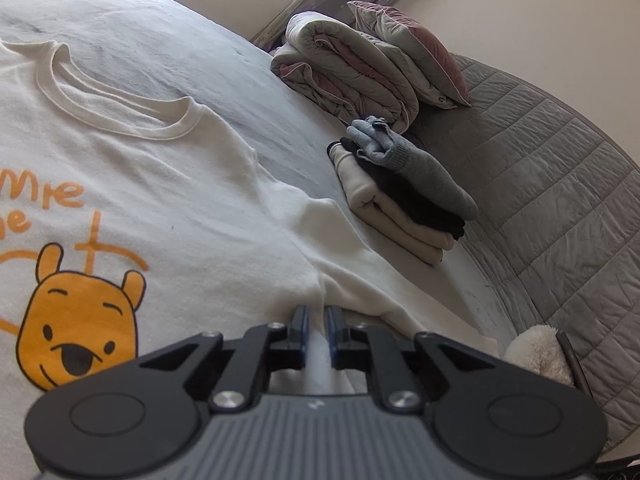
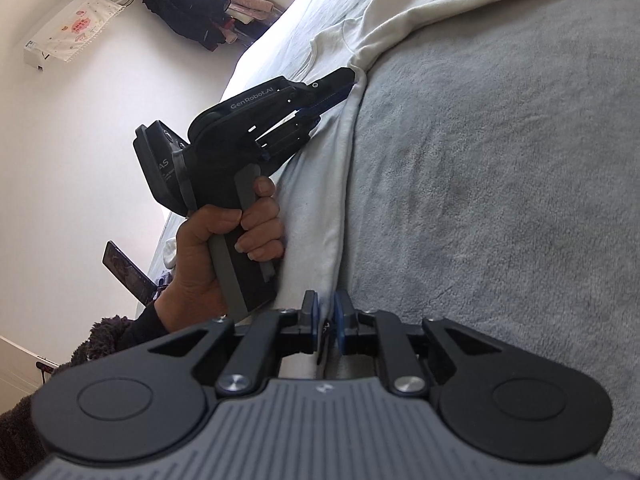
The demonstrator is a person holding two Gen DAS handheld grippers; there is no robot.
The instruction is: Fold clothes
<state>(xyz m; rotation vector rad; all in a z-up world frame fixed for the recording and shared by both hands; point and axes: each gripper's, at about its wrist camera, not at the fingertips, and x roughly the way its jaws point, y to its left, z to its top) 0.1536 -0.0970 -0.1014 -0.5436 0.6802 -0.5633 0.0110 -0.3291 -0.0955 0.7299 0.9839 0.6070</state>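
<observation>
A white T-shirt [image 1: 180, 200] with an orange cartoon bear print lies flat on the bed, its collar toward the far left. My left gripper [image 1: 316, 314] sits low at the shirt's near side seam. Its jaws stand slightly apart, with a white fold of the shirt showing in the gap. In the right wrist view the same left gripper [image 2: 350, 78] is held by a hand, its tip on the shirt's folded edge [image 2: 340, 160]. My right gripper [image 2: 326, 308] is further along that edge. Its blue pads [image 2: 341, 316] are a little apart and the hem runs loosely between them.
A stack of folded clothes [image 1: 400, 208] lies right of the shirt, a rolled quilt [image 1: 352, 76] and pillow [image 1: 416, 52] behind it. A quilted grey cover [image 1: 540, 180] and a plush toy [image 1: 540, 352] are at the right. Grey blanket [image 2: 500, 200] spreads right of the hem.
</observation>
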